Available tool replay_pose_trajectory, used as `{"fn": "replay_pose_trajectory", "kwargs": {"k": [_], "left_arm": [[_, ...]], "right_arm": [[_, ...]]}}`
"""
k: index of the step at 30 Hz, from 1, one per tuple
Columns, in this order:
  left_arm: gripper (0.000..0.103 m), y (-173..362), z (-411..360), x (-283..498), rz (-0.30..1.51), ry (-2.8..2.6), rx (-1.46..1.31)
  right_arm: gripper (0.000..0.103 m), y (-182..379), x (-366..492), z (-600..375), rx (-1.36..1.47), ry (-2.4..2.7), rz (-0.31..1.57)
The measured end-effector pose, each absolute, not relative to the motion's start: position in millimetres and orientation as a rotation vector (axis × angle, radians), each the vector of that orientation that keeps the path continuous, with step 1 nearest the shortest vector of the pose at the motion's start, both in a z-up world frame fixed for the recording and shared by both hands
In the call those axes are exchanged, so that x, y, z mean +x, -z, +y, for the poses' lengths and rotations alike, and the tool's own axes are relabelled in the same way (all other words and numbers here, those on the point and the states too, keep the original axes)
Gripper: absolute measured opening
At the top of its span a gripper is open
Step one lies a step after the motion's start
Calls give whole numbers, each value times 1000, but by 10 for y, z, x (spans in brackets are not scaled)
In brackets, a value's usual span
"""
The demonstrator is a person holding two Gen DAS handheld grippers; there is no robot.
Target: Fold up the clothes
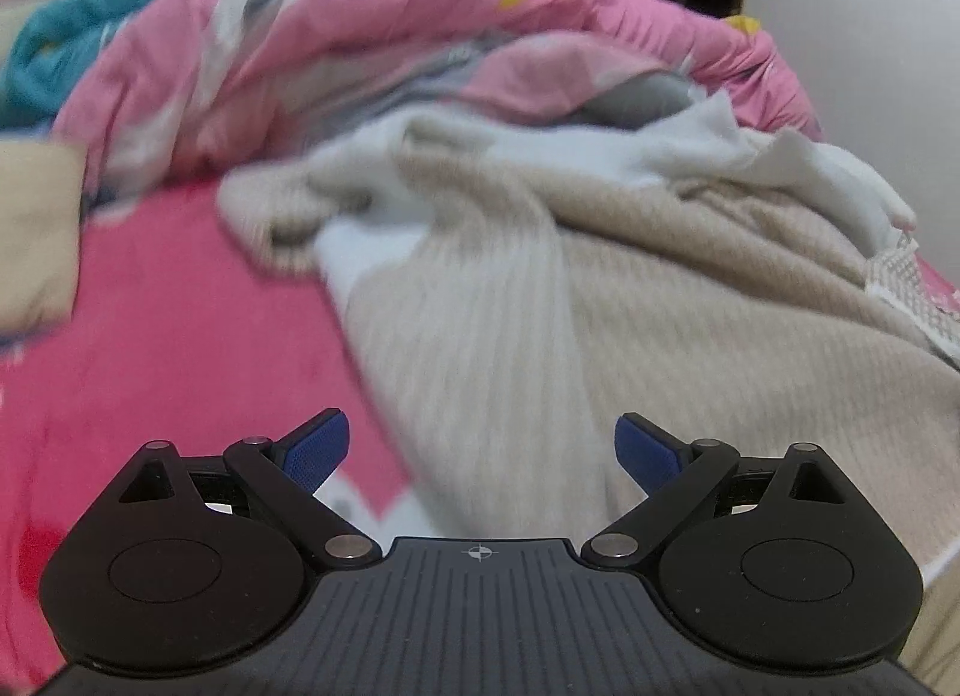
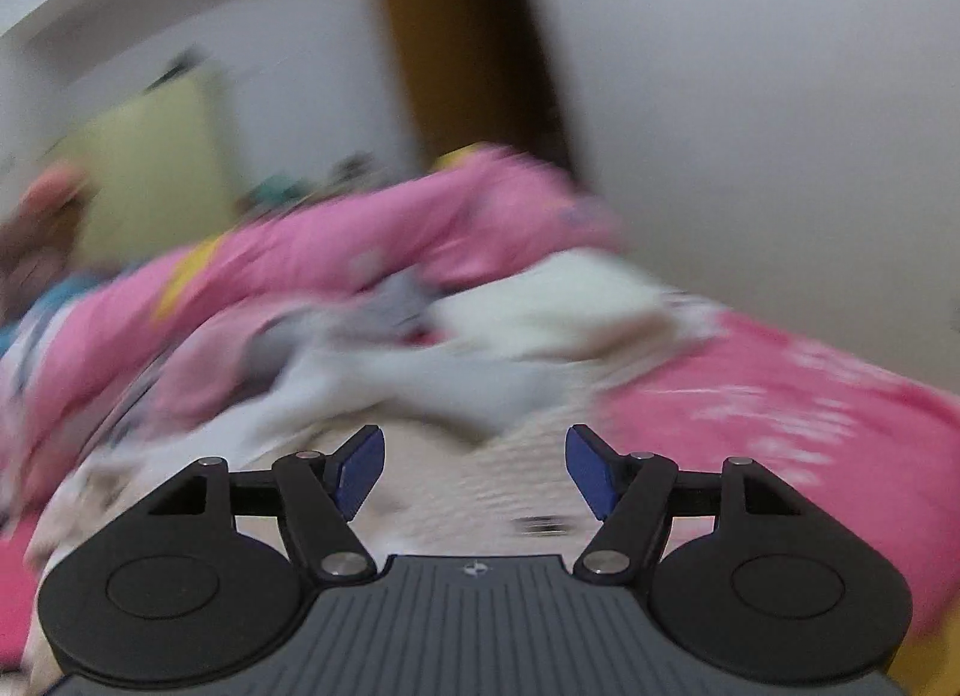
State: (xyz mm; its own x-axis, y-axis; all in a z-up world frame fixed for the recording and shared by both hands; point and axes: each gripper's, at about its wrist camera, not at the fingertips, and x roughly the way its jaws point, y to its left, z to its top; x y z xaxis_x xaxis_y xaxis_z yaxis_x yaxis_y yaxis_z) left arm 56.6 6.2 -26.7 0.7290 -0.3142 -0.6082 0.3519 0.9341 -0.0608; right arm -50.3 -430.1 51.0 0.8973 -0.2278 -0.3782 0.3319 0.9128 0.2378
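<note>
A beige ribbed knit garment [image 1: 540, 324] with white patches lies crumpled on a bright pink bed sheet [image 1: 180, 348]. My left gripper [image 1: 482, 447] hovers open above its near edge, blue pads wide apart and nothing between them. In the right wrist view, which is blurred by motion, the same beige garment [image 2: 480, 492] lies under my right gripper [image 2: 475, 465], also open and holding nothing.
A pink patterned quilt [image 1: 336, 48] is heaped behind the garment, with a teal cloth [image 1: 66, 36] at the far left. A cream pillow [image 1: 36, 234] sits at the left edge. A white wall [image 2: 750, 126] and a dark wooden door [image 2: 474, 66] stand behind the bed.
</note>
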Motion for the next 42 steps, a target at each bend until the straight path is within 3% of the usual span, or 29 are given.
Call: {"fn": "replay_pose_trajectory", "kwargs": {"k": [7, 12, 19, 20, 21, 22, 24, 25, 29, 36, 37, 42], "left_arm": [[97, 315, -275, 1251, 623, 419, 139], [97, 446, -492, 1700, 585, 447, 219], [97, 735, -438, 1951, 642, 485, 172], [97, 742, -417, 1959, 647, 489, 161], [98, 740, -396, 1961, 648, 493, 149], [98, 744, -380, 1962, 651, 493, 139], [99, 763, -359, 1970, 659, 491, 126], [99, 769, -350, 1968, 658, 489, 121], [99, 785, -338, 1977, 655, 483, 109], [100, 841, -365, 2003, 658, 483, 127], [100, 845, -368, 2007, 658, 483, 130], [100, 842, -362, 2019, 662, 484, 128]], "right_arm": [[78, -430, 978, -3322, 54, -30, 555], [78, -150, 2088, -3196, -7, -41, 692], [64, 376, 3207, -3141, -14, -25, 866], [61, 357, 3221, -3141, -36, -5, 846], [48, 339, 3235, -3141, -58, 16, 825], [26, 321, 3249, -3141, -79, 36, 803], [12, 284, 3276, -3141, -122, 76, 761], [10, 265, 3290, -3141, -144, 96, 739], [9, 205, 3353, -3145, -227, 176, 655], [10, 570, 3727, -3265, -331, 322, 620], [17, 665, 3813, -3279, -359, 346, 647], [31, 761, 3844, -3078, -512, 385, 696]]}}
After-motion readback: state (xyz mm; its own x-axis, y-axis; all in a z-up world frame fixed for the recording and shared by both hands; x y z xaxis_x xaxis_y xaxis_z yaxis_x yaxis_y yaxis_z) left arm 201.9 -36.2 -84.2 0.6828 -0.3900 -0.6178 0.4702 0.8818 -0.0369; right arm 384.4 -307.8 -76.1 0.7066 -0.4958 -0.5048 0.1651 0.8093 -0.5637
